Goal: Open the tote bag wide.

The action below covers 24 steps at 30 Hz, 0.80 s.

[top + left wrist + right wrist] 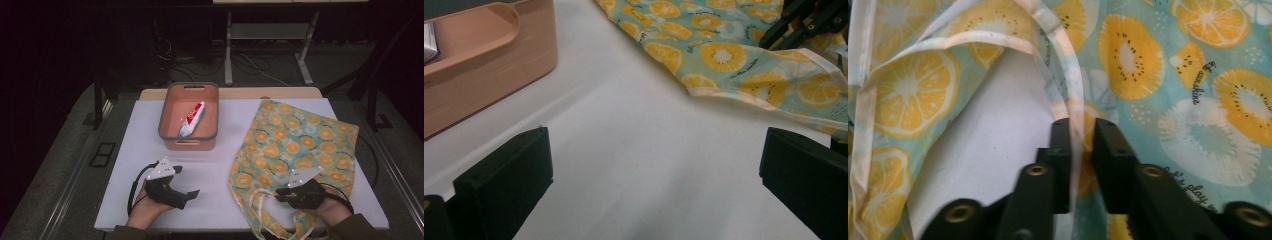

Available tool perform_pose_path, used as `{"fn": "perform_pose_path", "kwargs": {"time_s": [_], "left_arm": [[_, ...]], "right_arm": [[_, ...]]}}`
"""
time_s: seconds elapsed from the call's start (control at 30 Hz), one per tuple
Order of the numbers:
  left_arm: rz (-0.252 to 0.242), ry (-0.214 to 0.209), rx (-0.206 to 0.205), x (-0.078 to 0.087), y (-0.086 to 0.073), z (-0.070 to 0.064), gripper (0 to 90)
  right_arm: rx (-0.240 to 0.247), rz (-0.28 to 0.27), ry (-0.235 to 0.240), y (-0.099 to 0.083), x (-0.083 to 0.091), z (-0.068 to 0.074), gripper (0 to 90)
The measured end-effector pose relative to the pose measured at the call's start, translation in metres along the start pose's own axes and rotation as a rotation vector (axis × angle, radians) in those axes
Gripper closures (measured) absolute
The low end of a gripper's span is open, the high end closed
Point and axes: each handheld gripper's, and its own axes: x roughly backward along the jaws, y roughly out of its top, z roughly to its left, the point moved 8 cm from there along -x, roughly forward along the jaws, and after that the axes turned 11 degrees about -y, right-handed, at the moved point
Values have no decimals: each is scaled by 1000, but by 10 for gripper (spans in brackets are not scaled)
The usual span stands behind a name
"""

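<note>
Lower right, the right gripper (1081, 137) clenched the fruit-print bag's (300, 145) handle. Left gripper (649, 185) waited released over bare desk (215, 200). Lifting the bag open seemed next, likely for the toothpaste (192, 119).

The bag (295, 140) was pale teal, printed with yellow-orange citrus slices, and trimmed cream. Left of the bag, a salmon-pink bin (189, 140) with a grey rim held a red, white and blue tube (192, 120).
</note>
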Motion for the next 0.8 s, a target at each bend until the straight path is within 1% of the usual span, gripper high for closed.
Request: {"fn": "perform_pose_path", "kwargs": {"time_s": [0.1,0.2,0.3,0.37,0.43,0.47,0.5,0.53,0.57,0.6,0.63,0.73,0.8], "left_arm": [[-3,1,0,0,0,1,0],[-3,1,-1,1,0,1,0],[-4,2,0,1,0,1,0],[-7,1,4,1,1,2,0],[-8,4,5,2,1,2,0],[-7,5,4,2,1,2,0],[-6,7,3,2,1,2,0],[-9,7,3,2,1,2,0],[-10,6,4,2,1,3,0],[-9,6,3,2,1,3,0],[-8,6,3,2,1,3,0],[-8,4,2,2,1,3,0],[-8,3,2,3,1,3,0]], "right_arm": [[-21,-1,-6,0,-1,-2,875],[-37,0,-3,1,-1,-3,892],[-41,-9,-24,6,-1,-5,892],[-43,-37,-35,16,0,-9,892],[-69,-58,-34,27,-2,-13,893],[-77,-66,-43,36,-7,-18,893],[-77,-66,-43,36,-7,-18,893],[-95,-71,-30,40,-10,-19,893],[-98,-78,-28,45,-13,-20,893],[-117,-82,-24,56,-20,-23,893],[-117,-82,-24,56,-20,-23,893],[-139,-88,-20,74,-32,-24,893],[-135,-84,-26,84,-41,-23,892]]}}
